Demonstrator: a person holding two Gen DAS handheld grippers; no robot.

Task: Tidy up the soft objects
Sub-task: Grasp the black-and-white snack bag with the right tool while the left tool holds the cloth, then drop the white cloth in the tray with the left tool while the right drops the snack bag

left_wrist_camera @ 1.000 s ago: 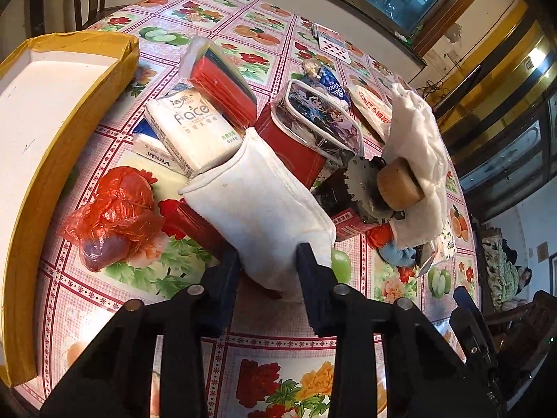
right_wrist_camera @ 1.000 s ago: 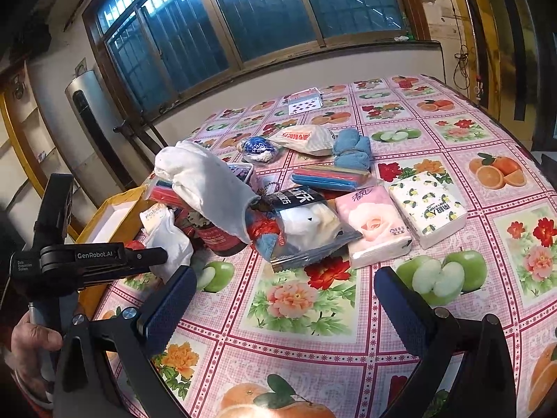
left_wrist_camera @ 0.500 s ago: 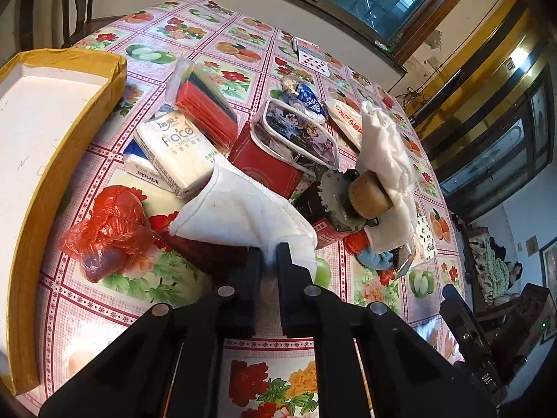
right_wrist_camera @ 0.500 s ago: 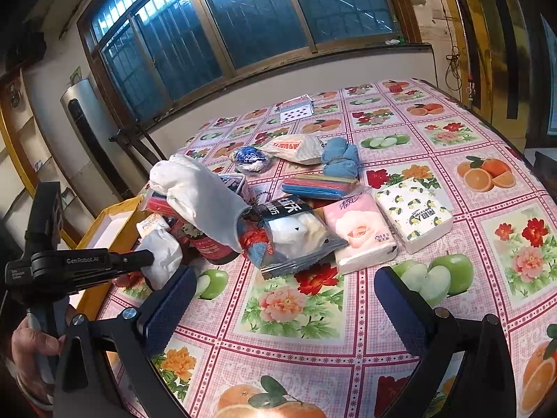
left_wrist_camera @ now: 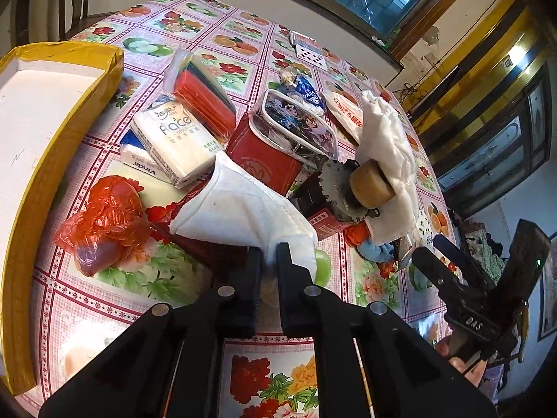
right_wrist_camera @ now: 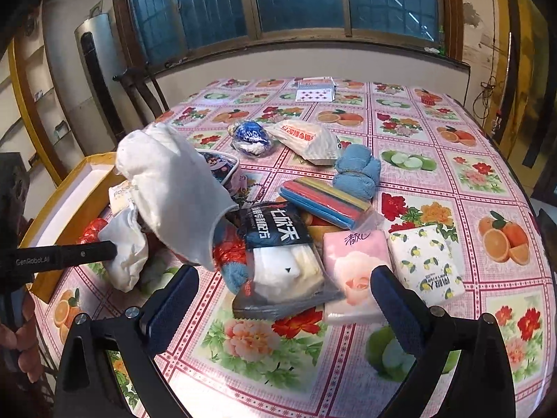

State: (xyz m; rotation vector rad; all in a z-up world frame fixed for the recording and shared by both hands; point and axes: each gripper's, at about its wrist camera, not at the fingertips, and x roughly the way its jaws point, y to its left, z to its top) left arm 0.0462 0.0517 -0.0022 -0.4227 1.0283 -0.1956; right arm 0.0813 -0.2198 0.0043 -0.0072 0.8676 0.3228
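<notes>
A white quilted cloth [left_wrist_camera: 236, 209] lies on the pile at the near side of the flowered table [left_wrist_camera: 115, 299]. My left gripper [left_wrist_camera: 268, 261] is shut on its near corner, and the right wrist view shows that gripper [right_wrist_camera: 108, 254] pinching the bunched cloth [right_wrist_camera: 125, 261]. A second white cloth [right_wrist_camera: 167, 188] hangs over a can with a round lid [left_wrist_camera: 369, 184]. My right gripper [right_wrist_camera: 283, 278] is open above a black pack of white socks [right_wrist_camera: 278, 244], holding nothing. A blue rolled cloth [right_wrist_camera: 358, 170] sits further back.
A yellow box with a white inside [left_wrist_camera: 69, 52] stands at the left table edge. Tissue packs [left_wrist_camera: 174, 139] [right_wrist_camera: 351, 271] [right_wrist_camera: 424, 261], a red plastic bag [left_wrist_camera: 104, 219], a cartoon pouch [left_wrist_camera: 299, 125], a pack of coloured cloths [right_wrist_camera: 327, 202] and playing cards [right_wrist_camera: 316, 94] crowd the table.
My left gripper's fingers went from open around the white quilted cloth to shut on its corner. The right gripper stayed open and turned a little towards the pile.
</notes>
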